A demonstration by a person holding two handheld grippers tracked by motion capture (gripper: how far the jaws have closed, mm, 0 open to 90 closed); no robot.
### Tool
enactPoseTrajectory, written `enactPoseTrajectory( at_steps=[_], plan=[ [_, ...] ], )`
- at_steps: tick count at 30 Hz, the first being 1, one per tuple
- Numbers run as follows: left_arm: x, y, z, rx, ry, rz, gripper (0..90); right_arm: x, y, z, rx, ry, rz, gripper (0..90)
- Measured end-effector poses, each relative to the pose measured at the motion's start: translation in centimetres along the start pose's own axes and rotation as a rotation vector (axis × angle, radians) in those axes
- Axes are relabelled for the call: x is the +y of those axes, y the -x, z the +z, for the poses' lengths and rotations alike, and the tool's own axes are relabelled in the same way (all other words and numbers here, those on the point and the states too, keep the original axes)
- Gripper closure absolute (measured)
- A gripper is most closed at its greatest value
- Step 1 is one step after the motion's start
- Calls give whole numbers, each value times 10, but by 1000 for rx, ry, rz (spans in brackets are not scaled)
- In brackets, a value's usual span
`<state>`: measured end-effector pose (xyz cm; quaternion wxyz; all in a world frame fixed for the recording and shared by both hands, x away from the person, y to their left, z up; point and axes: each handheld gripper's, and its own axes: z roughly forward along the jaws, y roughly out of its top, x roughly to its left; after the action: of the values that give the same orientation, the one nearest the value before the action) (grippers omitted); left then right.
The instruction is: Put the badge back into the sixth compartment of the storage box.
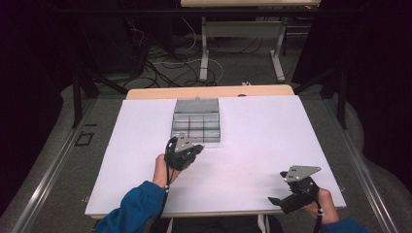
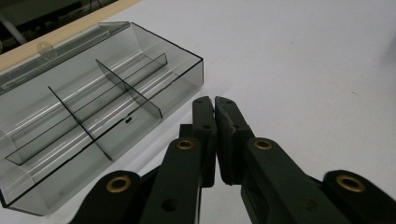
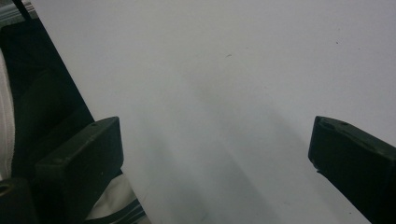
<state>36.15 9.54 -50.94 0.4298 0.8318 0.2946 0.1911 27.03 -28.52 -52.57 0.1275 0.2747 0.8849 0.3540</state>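
A clear smoky plastic organizer box (image 1: 196, 127) with dividers lies open toward the far middle of the white worktop (image 1: 252, 141). The left tongs (image 1: 194, 148) hover just beside its near edge, jaws pressed together on nothing; in the left gripper view the box (image 2: 88, 107) sits left of the tongs (image 2: 215, 105). The right tongs (image 1: 276, 200), spread wide, rest near the worktop's near right edge, well apart from the box.

Divider box (image 1: 196, 125) far-centre on table (image 1: 272, 131), L gripper (image 1: 198, 148) just before it
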Motion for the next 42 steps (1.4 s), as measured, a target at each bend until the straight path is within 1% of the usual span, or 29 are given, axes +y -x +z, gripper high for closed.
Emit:
enactPoseTrajectory(
  at_steps=[6,7,8,13,15,18,21,24,25,27,30,31,34,35,36,39,40,41,42],
  plan=[
    [3,-3,2,6,14,-3,880,0,0,0,2,1,4,26],
    [4,-4,3,5,11,2,880,0,0,0,3,0,2,26],
    [4,-4,4,7,18,-6,880,0,0,0,4,0,4,26],
    [7,-7,7,10,19,3,879,0,0,1,3,2,4,26],
    [8,-8,8,12,22,-6,880,0,0,0,3,1,3,26],
    [9,-9,10,15,23,3,880,0,0,0,2,1,3,26],
    [11,-9,11,11,26,-3,879,0,0,0,5,-2,-4,26],
    [12,-10,13,12,24,-2,880,0,0,0,0,1,2,26],
    [13,-11,14,15,30,-3,880,0,0,0,0,1,2,26],
    [14,-12,14,19,25,6,879,0,0,0,4,-3,-1,26],
    [15,-14,16,22,33,0,879,0,0,0,4,-3,0,26],
    [15,-14,16,21,25,-1,879,0,0,0,3,-3,-1,26],
    [16,-16,19,27,32,2,879,0,0,0,3,-3,0,26],
    [17,-17,19,26,23,3,879,0,0,0,3,-3,0,26],
    [17,-18,21,30,32,0,879,0,0,0,3,-3,0,26],
    [17,-20,24,35,30,0,878,0,-1,0,6,-7,3,26],
    [17,-21,24,35,23,-1,878,0,-1,0,5,-6,3,26],
    [18,-22,26,37,32,-2,878,0,-1,0,4,-6,2,26],
    [18,-22,26,36,30,-5,878,0,-1,0,5,-4,3,26]
  ],
)
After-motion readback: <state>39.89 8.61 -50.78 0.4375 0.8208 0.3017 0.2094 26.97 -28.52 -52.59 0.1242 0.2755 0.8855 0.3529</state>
